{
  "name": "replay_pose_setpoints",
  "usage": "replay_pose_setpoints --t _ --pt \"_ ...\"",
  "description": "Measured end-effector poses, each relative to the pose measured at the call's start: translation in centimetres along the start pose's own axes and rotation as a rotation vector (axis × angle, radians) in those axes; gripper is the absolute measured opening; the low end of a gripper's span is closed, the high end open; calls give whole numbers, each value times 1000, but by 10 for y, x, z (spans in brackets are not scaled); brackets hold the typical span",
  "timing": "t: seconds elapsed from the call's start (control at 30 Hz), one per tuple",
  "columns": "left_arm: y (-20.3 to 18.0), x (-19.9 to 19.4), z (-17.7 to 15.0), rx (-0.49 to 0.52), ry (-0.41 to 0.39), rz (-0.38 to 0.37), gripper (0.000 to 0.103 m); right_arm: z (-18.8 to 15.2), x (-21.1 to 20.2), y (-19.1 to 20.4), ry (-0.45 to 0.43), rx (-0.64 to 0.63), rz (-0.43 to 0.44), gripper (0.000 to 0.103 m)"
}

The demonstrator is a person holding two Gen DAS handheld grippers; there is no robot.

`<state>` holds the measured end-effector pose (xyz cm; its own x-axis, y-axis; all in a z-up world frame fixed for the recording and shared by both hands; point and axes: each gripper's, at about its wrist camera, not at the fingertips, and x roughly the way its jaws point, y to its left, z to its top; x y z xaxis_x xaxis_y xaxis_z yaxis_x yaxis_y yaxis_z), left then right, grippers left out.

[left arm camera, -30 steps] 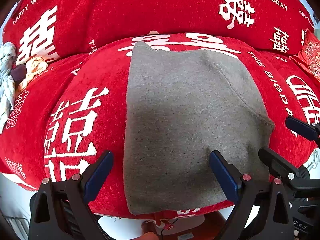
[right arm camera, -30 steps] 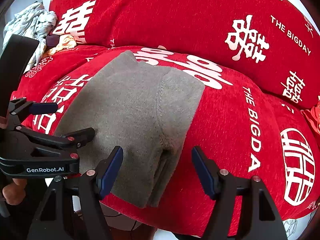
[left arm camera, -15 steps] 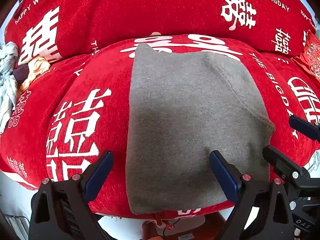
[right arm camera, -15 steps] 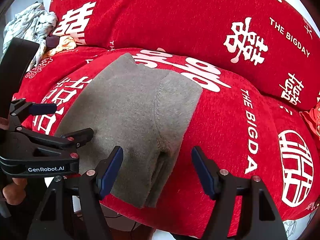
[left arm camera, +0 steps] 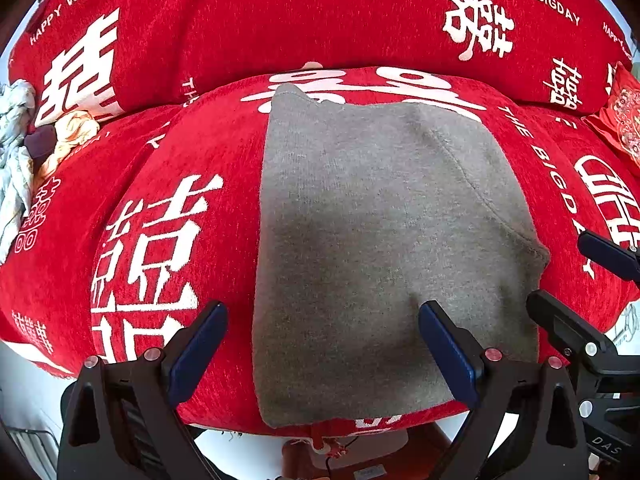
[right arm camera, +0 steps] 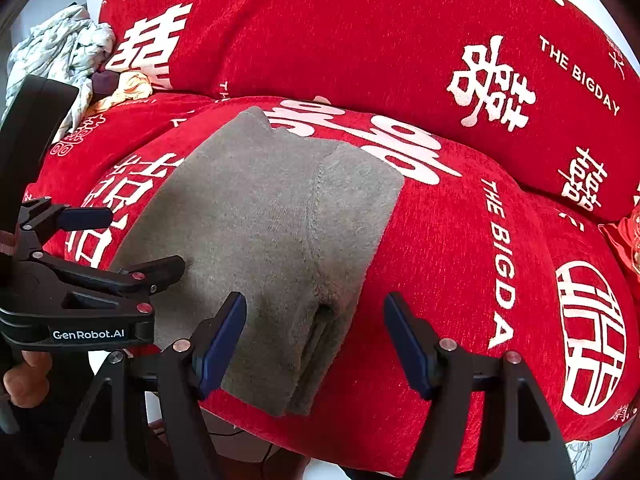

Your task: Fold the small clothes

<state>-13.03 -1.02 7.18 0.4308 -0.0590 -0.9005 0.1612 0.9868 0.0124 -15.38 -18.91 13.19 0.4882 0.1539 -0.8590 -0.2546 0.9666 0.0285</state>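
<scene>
Garment (left arm camera: 380,248), grey, folded flat on red cover (left arm camera: 168,152) — left gripper (left arm camera: 322,344) and right gripper (right arm camera: 316,340) released, at 6 o'clock.

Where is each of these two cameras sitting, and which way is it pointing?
Left wrist view: rides the left gripper, looking steeply down along its open blue-padded fingers at the folded grey knitted garment on the red sofa cover with white lettering; the right gripper shows at the right edge.
Right wrist view: rides the right gripper, open, aimed down at the garment's right edge; the left gripper and a hand show at left.
Shared: the garment, the sofa cover, the pale crumpled clothes pile.
</scene>
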Motion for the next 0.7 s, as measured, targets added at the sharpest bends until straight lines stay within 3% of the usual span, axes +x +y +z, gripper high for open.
replay_pose_setpoints --t 0.7 --pt "0 -1 1 -14 8 -1 97 0 -1 4 -1 -20 8 74"
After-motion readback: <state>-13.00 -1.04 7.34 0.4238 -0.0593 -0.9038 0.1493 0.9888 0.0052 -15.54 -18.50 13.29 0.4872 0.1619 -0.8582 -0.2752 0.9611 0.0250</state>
